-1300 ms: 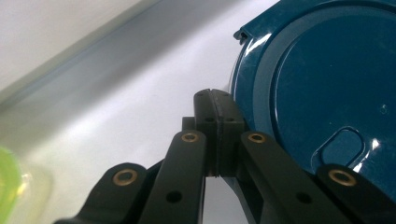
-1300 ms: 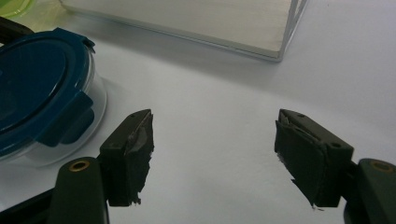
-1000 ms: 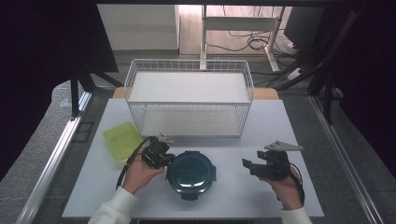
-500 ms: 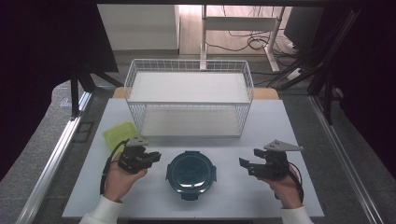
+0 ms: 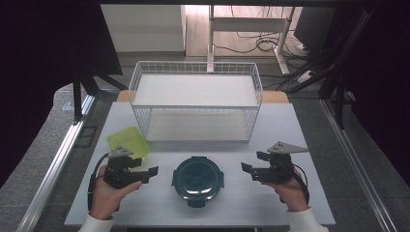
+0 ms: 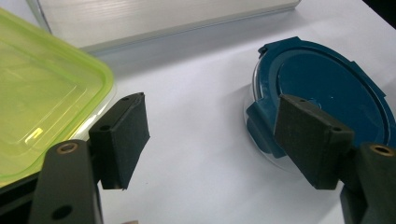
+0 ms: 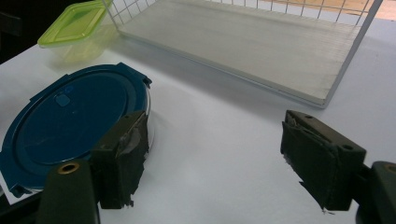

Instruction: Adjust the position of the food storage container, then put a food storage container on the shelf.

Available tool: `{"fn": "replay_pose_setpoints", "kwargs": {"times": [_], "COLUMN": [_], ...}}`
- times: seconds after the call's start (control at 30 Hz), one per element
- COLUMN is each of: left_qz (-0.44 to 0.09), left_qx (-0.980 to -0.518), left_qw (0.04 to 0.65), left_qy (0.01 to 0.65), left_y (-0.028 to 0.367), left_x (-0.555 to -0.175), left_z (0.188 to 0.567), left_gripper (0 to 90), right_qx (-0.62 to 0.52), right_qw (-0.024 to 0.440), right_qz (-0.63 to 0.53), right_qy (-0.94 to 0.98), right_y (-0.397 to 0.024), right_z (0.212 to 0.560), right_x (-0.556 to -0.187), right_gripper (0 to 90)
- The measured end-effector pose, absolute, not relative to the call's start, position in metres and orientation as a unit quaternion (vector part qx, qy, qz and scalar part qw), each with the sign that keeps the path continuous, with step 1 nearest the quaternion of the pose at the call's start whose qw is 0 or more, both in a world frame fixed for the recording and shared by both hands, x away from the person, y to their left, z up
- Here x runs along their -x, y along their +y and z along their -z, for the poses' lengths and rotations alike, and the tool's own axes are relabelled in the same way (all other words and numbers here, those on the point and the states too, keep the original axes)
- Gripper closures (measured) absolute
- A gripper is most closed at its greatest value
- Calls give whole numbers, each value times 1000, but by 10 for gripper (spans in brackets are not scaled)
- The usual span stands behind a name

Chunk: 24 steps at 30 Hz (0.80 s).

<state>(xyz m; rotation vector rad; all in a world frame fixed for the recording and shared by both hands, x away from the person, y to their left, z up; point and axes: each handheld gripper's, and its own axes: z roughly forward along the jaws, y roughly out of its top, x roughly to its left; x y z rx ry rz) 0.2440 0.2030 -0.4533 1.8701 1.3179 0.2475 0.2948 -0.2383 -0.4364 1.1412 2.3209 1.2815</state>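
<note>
the round glass container with the dark blue clip lid (image 5: 197, 180) rests on the white table (image 5: 309, 130) between both grippers, untouched. the left gripper (image 5: 146, 173) has just opened wide, nothing between its jaws; the right gripper (image 5: 250, 167) is wide and empty too. lifting it into the white wire basket (image 5: 196, 107) beyond the jaws seems left.

A staged recording set in a lab or office room rather than a home: a plain white rectangular desk (image 5: 300, 140) stands on grey carpet, hemmed in on both sides by tall black curtains (image 5: 48, 63) and slanting black metal stand legs (image 5: 333, 72). Behind the desk, loose black cables (image 5: 246, 46) trail across a pale wooden floor beside the grey metal legs of another table (image 5: 285, 34) and a white cabinet (image 5: 145, 29). The desk holds few props, among them a white wire basket with a pale board floor (image 5: 196, 104), laid out neatly as for a test.
</note>
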Motion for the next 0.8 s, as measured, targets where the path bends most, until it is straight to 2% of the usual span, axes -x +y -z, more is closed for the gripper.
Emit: {"fn": "replay_pose_setpoints", "kwargs": {"times": [0.33,0.43,0.53,0.8], "left_qz": [-86,-46,-55,-28], "left_qx": [-740,-732,-738,-738], "left_qw": [420,445,433,428], "left_qy": [519,514,515,520], "left_y": [196,196,191,185], "left_x": [-245,-245,-243,-246], "left_z": [455,455,455,465], "left_gripper": [221,182,153,128], "right_qx": [-399,-399,-397,-397], "right_qw": [116,103,84,57], "right_qz": [-436,-436,-438,-441], "right_qy": [798,800,802,803], "right_y": [-238,-236,-231,-221], "right_z": [437,437,440,445], "right_x": [-289,-289,-290,-288], "right_gripper": [204,201,195,186]}}
